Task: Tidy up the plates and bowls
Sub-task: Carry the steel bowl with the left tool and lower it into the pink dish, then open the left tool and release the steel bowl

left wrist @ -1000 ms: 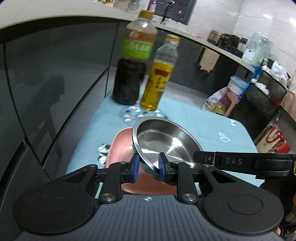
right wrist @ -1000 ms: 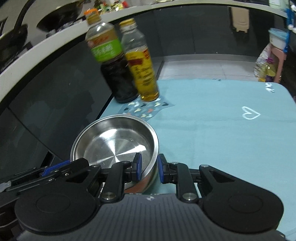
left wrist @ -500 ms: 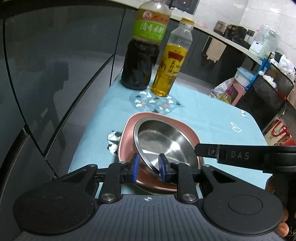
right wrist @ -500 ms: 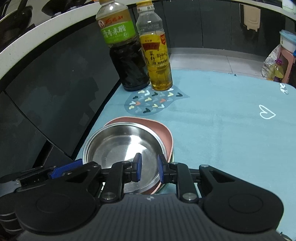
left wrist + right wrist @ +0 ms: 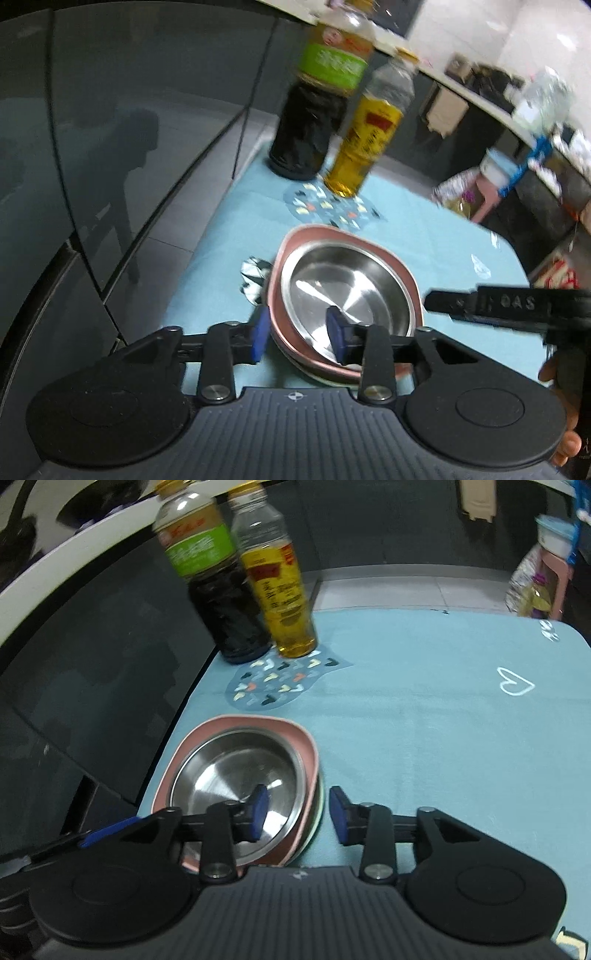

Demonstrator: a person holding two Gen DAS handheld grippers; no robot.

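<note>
A steel bowl sits inside a pink squarish bowl, which rests on a pale green plate on the light blue tablecloth. My left gripper is open, its jaws astride the near left rim of the stack without clamping it. My right gripper is open, its jaws astride the near right rim of the stack. The right gripper's arm shows in the left wrist view.
A dark vinegar bottle and a yellow oil bottle stand behind the stack on a heart-patterned mat. A crumpled wrapper lies left of the stack. Dark glass panels line the table's left edge.
Both grippers lowered the steel bowl into the pink bowl, then opened and let go of its rim. Both have drawn back a little.
</note>
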